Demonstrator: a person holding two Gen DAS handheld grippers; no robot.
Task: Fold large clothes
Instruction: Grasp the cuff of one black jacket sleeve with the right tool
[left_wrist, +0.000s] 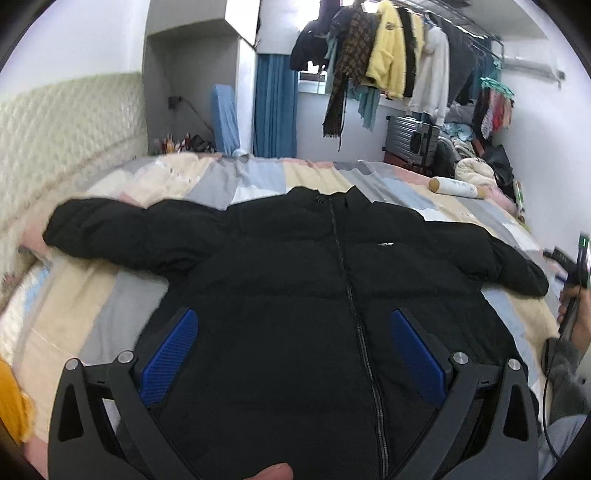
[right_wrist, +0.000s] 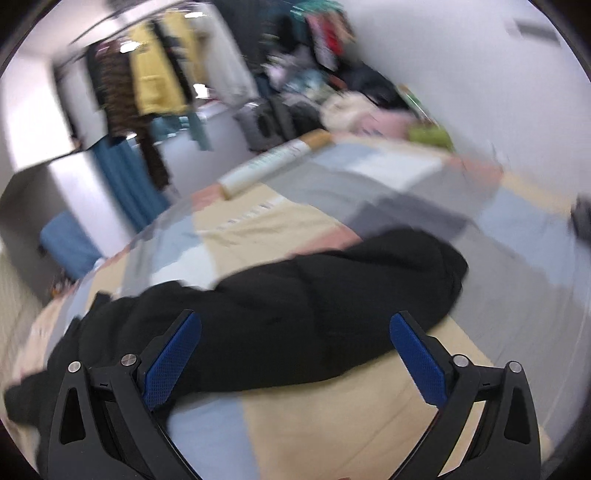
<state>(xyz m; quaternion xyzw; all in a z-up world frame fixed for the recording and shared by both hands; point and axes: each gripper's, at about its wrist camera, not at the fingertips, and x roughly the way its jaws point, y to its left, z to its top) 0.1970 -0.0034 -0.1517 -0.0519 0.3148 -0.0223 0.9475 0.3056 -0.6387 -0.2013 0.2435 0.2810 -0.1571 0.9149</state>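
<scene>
2 grippers over bed (left_wrist: 110, 295), both spread wide, nothing held. Black jacket (left_wrist: 295, 277) lies flat on patchwork bedcover, front up, zipped, both sleeves stretched out sideways. Left gripper (left_wrist: 293, 332) hangs above jacket's lower front, straddling zip. Right gripper (right_wrist: 295, 336) hovers over right sleeve (right_wrist: 332, 288), view blurred. White roll (left_wrist: 456, 186) lies beyond jacket.

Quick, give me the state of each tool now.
Left tool: open, holding nothing, above the black puffer jacket.
Right tool: open, holding nothing, over the jacket's sleeve.
</scene>
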